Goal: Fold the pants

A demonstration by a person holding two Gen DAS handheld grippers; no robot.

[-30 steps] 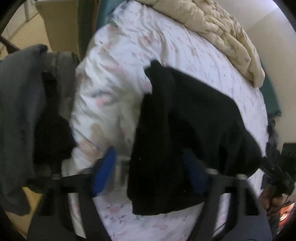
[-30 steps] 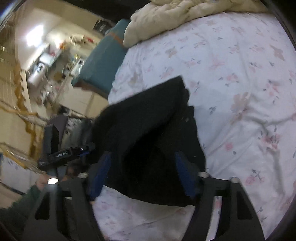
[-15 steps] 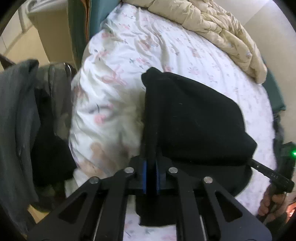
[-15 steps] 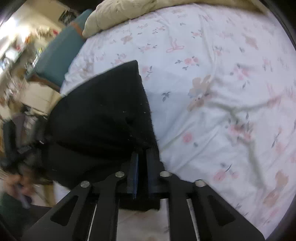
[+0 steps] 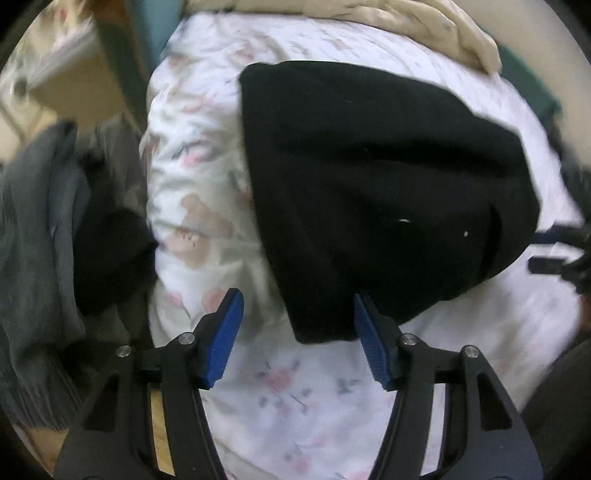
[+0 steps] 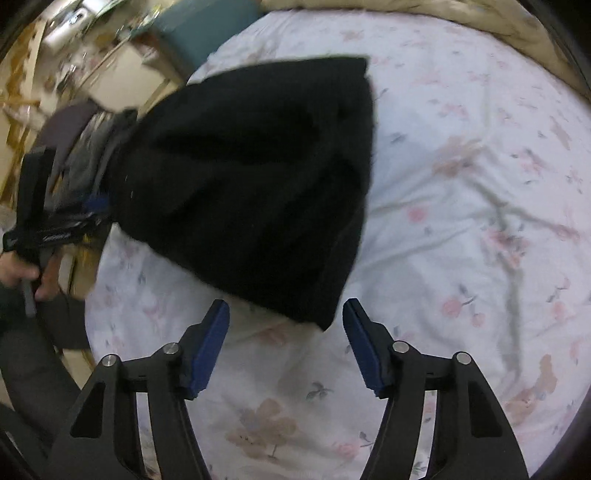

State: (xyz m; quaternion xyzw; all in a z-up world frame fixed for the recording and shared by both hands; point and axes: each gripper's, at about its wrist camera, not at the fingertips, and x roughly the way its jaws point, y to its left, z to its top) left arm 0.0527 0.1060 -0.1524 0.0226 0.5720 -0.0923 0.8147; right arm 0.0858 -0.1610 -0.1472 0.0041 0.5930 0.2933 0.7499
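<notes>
From the left wrist, the left hand-held gripper [image 5: 298,320] has its blue pads spread, and its jaws have just been opening. The near corner of the black pants [image 5: 373,184] lies between the pads, but neither pad presses on the cloth, so nothing is pinched. The pants rest as a compact folded bundle on the flowered bed sheet [image 5: 295,398], with the bulk stretching away to the far right. A cream duvet [image 5: 424,26] is bunched at the far edge of the bed. Off the bed's left side hangs a heap of grey clothes [image 5: 40,236]. At the right edge the other gripper's dark fingers show, blurred.

From the right wrist, the right hand-held gripper [image 6: 286,319] also stands spread, its jaws having just been opening. The pants [image 6: 258,177] end in a near corner that points down between the two pads without touching either. The bundle runs from there to the far left, towards the bed's edge. The sheet [image 6: 461,221] to the right is bare and creased. At the left edge a hand [image 6: 22,273] holds the other gripper.

Judging by the layered, squared bundle and both grippers let go, the folding looks largely done. What may remain is one more fold or some tidying of the edges, though the blur and the dark cloth hide the layers.
</notes>
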